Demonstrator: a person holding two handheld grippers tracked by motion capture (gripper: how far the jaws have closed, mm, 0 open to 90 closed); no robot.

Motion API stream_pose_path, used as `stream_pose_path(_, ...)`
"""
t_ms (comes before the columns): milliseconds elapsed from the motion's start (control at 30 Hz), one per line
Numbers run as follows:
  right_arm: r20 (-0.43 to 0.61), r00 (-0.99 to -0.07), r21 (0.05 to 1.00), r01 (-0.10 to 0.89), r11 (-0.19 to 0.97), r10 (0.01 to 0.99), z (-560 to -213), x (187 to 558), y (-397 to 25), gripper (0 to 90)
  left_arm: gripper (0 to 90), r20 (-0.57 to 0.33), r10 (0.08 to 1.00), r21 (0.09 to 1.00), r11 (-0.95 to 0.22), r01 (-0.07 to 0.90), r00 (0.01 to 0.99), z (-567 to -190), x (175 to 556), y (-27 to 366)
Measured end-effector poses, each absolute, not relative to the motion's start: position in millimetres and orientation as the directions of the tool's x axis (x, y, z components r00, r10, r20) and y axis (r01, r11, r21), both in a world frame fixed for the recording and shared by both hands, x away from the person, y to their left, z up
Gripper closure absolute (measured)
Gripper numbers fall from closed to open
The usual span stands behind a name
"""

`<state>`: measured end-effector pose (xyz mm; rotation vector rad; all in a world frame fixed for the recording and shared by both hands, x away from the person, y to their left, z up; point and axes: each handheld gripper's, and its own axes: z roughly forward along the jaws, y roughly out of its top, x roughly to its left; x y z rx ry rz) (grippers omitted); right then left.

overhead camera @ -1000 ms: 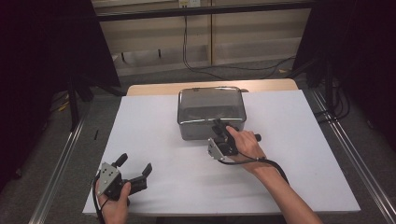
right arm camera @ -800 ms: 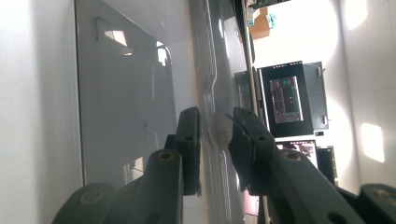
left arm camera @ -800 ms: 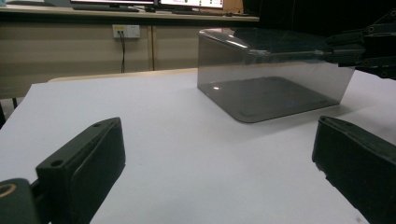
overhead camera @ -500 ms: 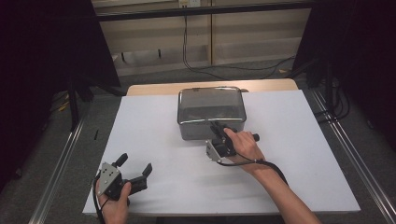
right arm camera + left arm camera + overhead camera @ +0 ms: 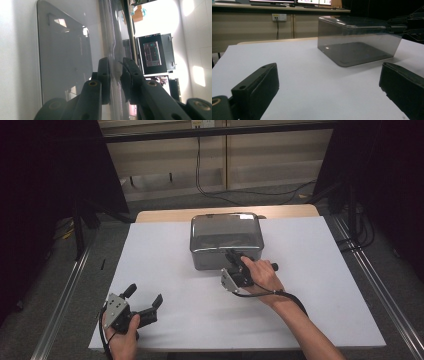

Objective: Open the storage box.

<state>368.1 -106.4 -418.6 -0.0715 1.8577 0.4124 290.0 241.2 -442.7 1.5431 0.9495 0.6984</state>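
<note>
Now, from the high view, my right gripper (image 5: 234, 258) has crept up to the near edge of the grey lidded box (image 5: 226, 240) at the table's far middle, while my left gripper (image 5: 145, 302) idles spread at the near left corner. Left gripper view: jaws wide apart. Right gripper view: jaws nipped on the lid's rim (image 5: 115, 75), ready, I judge, to lift.
</note>
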Motion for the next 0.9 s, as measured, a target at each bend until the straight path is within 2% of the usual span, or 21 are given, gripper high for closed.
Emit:
stream_pose_path(533,-0.939,-0.304,0.249,-0.268,0.931,0.163,-413,369,-108,78.6,2.2,-0.056,0.858,0.974,-0.065,0.216,0.510,-442,296,239)
stream_pose_path(900,-0.940,-0.291,0.258,-0.274,0.926,0.176,-408,369,-108,79.3,4.9,-0.056,0.842,0.976,-0.069,0.209,0.537,-429,315,230)
